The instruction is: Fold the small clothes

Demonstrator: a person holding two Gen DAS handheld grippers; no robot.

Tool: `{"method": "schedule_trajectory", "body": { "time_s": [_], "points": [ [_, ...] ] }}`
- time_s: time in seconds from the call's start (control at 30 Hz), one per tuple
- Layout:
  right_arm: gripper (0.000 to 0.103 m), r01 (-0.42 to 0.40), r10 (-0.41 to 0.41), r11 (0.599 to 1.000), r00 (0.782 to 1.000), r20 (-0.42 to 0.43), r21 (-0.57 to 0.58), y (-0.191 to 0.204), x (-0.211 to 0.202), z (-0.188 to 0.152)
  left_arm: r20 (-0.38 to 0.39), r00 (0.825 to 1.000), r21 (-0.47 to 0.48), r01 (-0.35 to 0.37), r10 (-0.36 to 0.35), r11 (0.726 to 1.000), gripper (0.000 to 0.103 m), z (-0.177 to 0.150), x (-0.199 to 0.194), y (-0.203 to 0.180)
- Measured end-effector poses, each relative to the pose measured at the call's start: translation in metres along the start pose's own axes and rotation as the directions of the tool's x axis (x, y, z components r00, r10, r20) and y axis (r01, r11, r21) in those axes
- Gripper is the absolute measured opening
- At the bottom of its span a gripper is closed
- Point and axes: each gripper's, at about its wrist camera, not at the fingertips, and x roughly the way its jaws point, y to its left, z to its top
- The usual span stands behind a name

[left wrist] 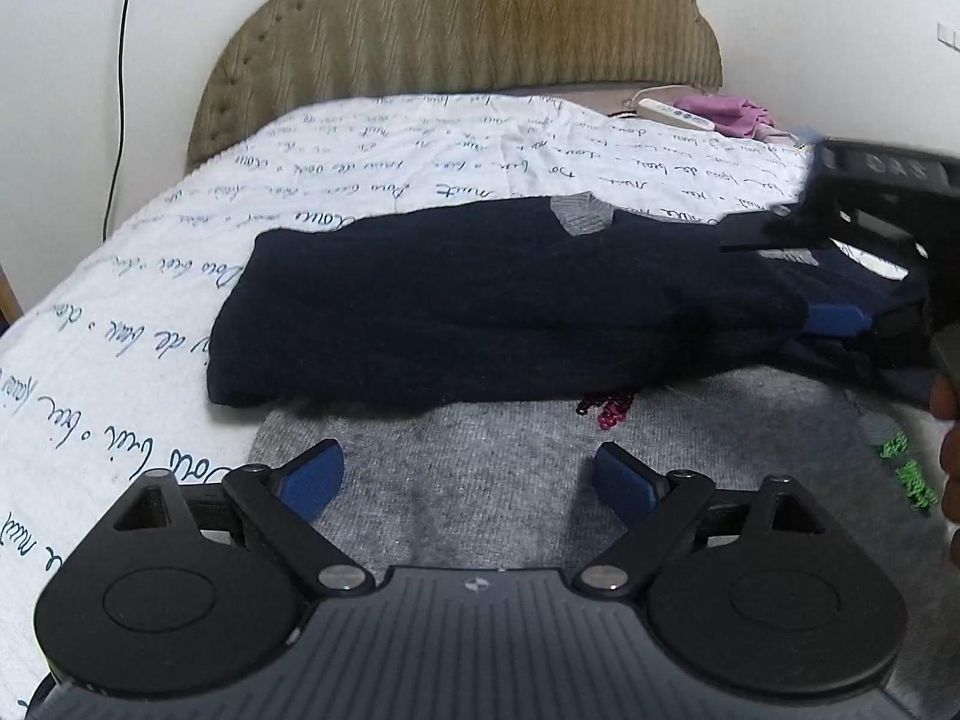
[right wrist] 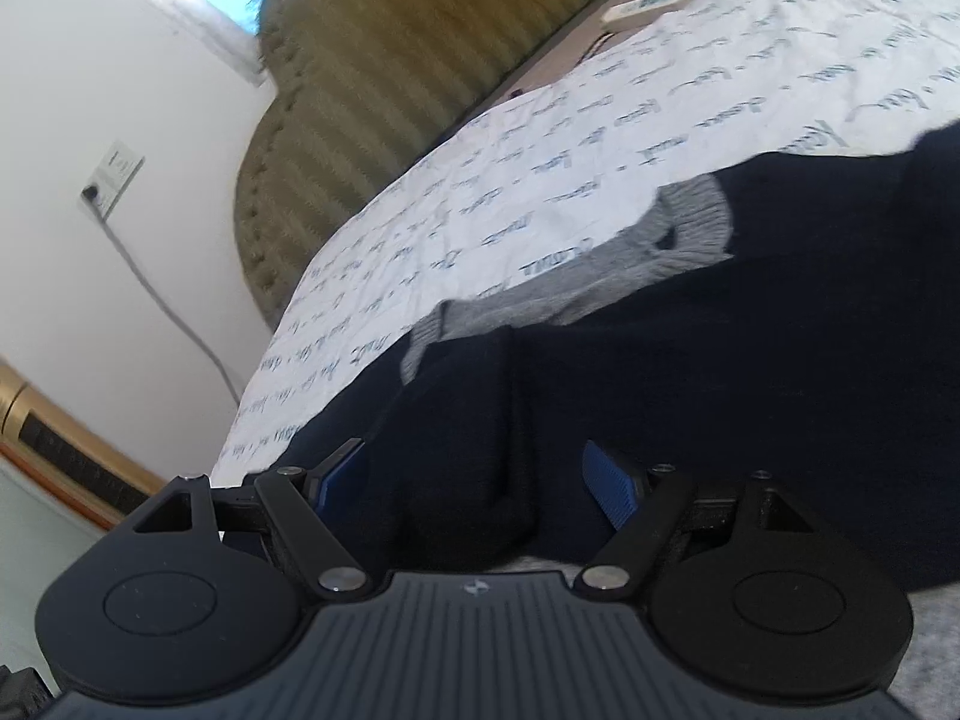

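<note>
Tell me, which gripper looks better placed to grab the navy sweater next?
Probably the right gripper: its open jaws sit right over the navy sweater. The left gripper is open over the grey garment.

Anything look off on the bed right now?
The navy sweater lies folded over the grey sweater's top edge rather than beside it. A white remote and purple cloth sit by the headboard.

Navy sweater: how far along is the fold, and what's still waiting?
Looks done: the navy sweater is folded compactly, grey collar at its far edge. In hand: nothing clearly gripped; the right gripper is open over a navy fold, and the left gripper hovers open above the grey sweater. Left: that grey sweater lies spread underneath, unfolded.
</note>
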Motion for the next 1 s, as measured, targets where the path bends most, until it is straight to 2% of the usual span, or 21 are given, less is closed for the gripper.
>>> {"method": "schedule_trajectory", "body": {
  "time_s": [0.03, 0.13, 0.2, 0.27, 0.37, 0.43, 0.6, 0.83, 0.93, 1.0],
  "points": [
    [0.078, 0.004, -0.005, 1.0, 1.0, -0.006, -0.015, 0.003, 0.002, 0.0, 0.008, 1.0, 0.011, -0.009, 0.009, 1.0, 0.097, -0.003, 0.001, -0.002],
    [0.059, 0.008, -0.009, 0.999, 0.999, -0.031, -0.033, 0.009, 0.01, 0.002, 0.018, 1.0, 0.027, -0.02, 0.02, 0.999, 0.1, -0.004, 0.002, -0.005],
    [0.051, 0.013, -0.015, 0.999, 0.999, -0.045, -0.041, 0.01, 0.013, 0.003, 0.012, 1.0, 0.015, -0.015, 0.015, 1.0, 0.103, -0.004, 0.004, -0.002],
    [0.035, 0.044, -0.047, 0.997, 0.998, -0.05, -0.064, 0.013, 0.015, 0.003, 0.006, 1.0, -0.006, 0.0, 0.0, 1.0, 0.103, -0.004, 0.006, 0.002],
    [0.017, 0.086, -0.088, 0.993, 0.996, -0.024, -0.083, 0.014, 0.014, 0.002, 0.01, 1.0, -0.008, 0.001, -0.001, 1.0, 0.103, -0.005, 0.006, 0.002],
    [0.012, 0.1, -0.101, 0.992, 0.995, -0.002, -0.082, 0.014, 0.012, 0.001, 0.012, 1.0, -0.003, -0.003, 0.003, 1.0, 0.103, -0.006, 0.006, 0.001],
    [0.008, 0.166, -0.159, 0.978, 0.985, 0.062, -0.125, 0.02, 0.004, -0.005, 0.014, 1.0, -0.006, -0.001, 0.001, 1.0, 0.103, -0.007, 0.006, 0.002],
    [0.004, 0.253, -0.226, 0.953, 0.96, 0.165, -0.166, 0.024, -0.018, -0.004, 0.015, 1.0, -0.006, -0.001, 0.001, 1.0, 0.103, -0.007, 0.006, 0.002],
    [0.004, 0.26, -0.233, 0.953, 0.957, 0.173, -0.153, 0.018, -0.025, 0.0, 0.015, 1.0, -0.006, -0.002, 0.002, 1.0, 0.103, -0.007, 0.006, 0.002],
    [0.004, 0.209, -0.191, 0.967, 0.973, 0.131, -0.142, 0.011, -0.025, 0.003, 0.015, 1.0, -0.006, -0.002, 0.002, 1.0, 0.103, -0.007, 0.006, 0.002]
  ]
}}
